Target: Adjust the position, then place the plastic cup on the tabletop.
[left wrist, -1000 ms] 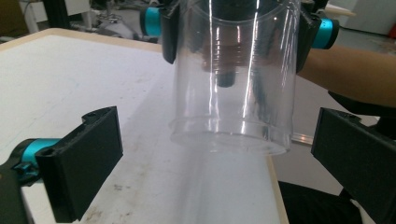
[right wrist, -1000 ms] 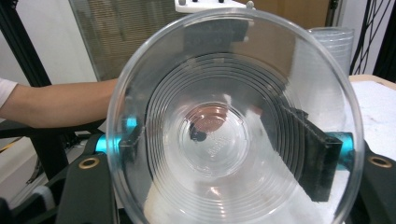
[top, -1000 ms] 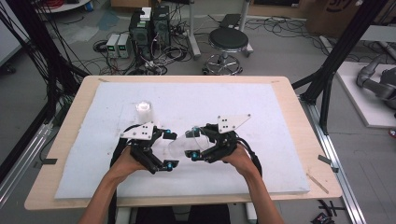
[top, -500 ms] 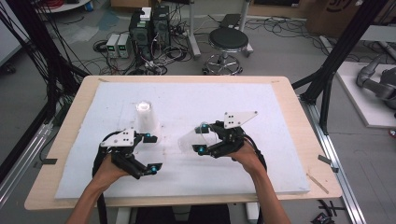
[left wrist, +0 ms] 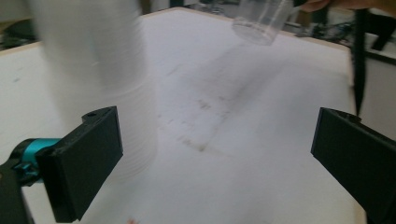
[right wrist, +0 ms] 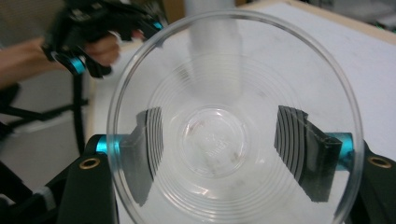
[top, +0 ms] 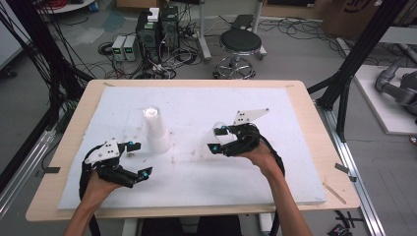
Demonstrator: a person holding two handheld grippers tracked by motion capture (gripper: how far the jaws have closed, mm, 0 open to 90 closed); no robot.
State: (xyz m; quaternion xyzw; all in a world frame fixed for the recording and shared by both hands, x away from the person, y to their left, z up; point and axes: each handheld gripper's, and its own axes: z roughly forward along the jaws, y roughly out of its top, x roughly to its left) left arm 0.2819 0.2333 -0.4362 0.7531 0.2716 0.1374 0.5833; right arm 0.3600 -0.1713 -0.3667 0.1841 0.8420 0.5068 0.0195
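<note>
I see cup stack [top: 157, 130] upright on white mat [top: 295, 147], my landmark. Left gripper [top: 139, 158] near-left of stack, just beside it, jaws spread wide, holding nothing; its own view puts stack [left wrist: 100, 88] blurred by left jaw. Right gripper [top: 218, 139] right of stack, well apart, jaws closed on single clear cup [right wrist: 233, 126], one either side of its wall. Cup [top: 220, 129] off mat, mouth toward right gripper's camera.
</note>
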